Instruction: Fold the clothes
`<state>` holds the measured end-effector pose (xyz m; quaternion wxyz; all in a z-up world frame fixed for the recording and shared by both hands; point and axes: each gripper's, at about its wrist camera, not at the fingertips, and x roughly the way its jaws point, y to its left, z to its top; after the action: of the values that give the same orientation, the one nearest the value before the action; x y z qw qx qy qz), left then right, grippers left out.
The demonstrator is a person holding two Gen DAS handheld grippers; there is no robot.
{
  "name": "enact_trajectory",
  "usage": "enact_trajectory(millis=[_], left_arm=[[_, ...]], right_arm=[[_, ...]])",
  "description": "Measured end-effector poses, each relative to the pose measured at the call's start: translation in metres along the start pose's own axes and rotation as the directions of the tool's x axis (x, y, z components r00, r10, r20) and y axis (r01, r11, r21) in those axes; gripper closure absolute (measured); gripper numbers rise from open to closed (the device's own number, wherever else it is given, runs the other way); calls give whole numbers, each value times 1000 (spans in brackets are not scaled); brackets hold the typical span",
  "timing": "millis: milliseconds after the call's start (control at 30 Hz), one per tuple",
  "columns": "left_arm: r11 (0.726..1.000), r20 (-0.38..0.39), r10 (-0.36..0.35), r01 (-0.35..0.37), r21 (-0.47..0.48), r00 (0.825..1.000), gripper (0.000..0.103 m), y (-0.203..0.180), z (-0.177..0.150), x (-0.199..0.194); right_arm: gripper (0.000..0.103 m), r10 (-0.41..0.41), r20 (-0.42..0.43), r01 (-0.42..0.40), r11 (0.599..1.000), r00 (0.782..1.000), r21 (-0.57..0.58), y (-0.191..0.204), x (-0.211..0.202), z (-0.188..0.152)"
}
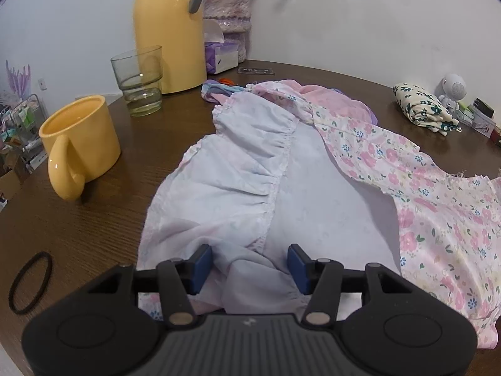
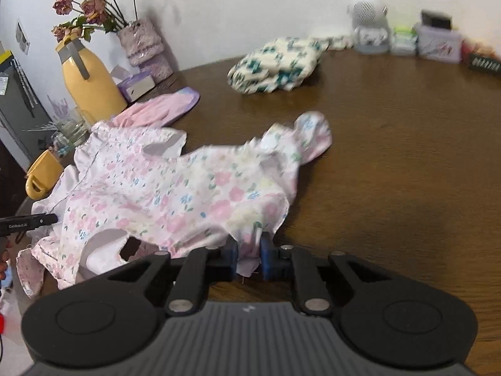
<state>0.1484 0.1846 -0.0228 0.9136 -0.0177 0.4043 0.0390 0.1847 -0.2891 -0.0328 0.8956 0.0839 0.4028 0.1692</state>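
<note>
A pink floral garment [image 2: 175, 185] lies spread on the brown round table [image 2: 391, 156]; its pale inner side with a gathered ruffle faces up in the left wrist view [image 1: 244, 169]. My left gripper [image 1: 249, 264] is open, its blue pads on either side of a fold of the pale fabric at the near hem. My right gripper [image 2: 249, 252] is shut on the garment's near edge, with cloth pinched between the pads. The left gripper's tip shows at the left edge of the right wrist view [image 2: 28, 221].
A yellow mug [image 1: 78, 144], a glass [image 1: 139, 81], a yellow thermos [image 1: 169, 28] and a tissue box [image 1: 220, 56] stand at the left. A folded green-flower cloth [image 2: 275, 65] lies at the back. A black hair tie [image 1: 29, 282] lies near left. Small items line the wall at right [image 2: 435, 39].
</note>
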Motion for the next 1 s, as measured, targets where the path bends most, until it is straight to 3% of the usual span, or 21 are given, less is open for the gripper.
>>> enact_trajectory(millis=[233,333,433,533,633,667,733,833,900,1000], left_arm=[[995,-30,-19,22,101,999,50,-17,2,-3],[990,-27,-11,14,140,1000,46,-27,-2,-2],[992,-21,-15,18,128,1000,44,-27,-4,0],[994,-24,-33,35,108,999,44,-21,-4,0],[993,-22,-49,51,102,999,44,-17,-4,-3],[994,-20,-54,56,98,998,44,-16,-4,-4],[994,-17,-62,63,86,998,44,-13,-3,-4],[995,-11,-66,66,74,998,44,-12,-2,-6],[995,2,-69,68,70,998,44,-12,-2,-9],[996,20,-67,66,63,998,44,-9,0,-17]], right_arm=[[90,-133,52,141,972,990,-189,26,-42,63],[89,-144,32,147,959,989,-243,52,-17,85],[84,-146,-43,131,960,988,-249,70,27,91],[80,-88,-80,68,972,993,-227,74,51,84],[51,-37,-34,30,983,999,-179,64,28,76],[47,-37,-2,36,983,999,-180,59,14,73],[44,-46,50,54,982,998,-183,47,-12,66],[43,-73,56,82,981,996,-175,21,-32,49],[43,-58,38,64,987,998,-150,3,-31,38],[43,30,13,-28,994,999,-103,-16,-19,26]])
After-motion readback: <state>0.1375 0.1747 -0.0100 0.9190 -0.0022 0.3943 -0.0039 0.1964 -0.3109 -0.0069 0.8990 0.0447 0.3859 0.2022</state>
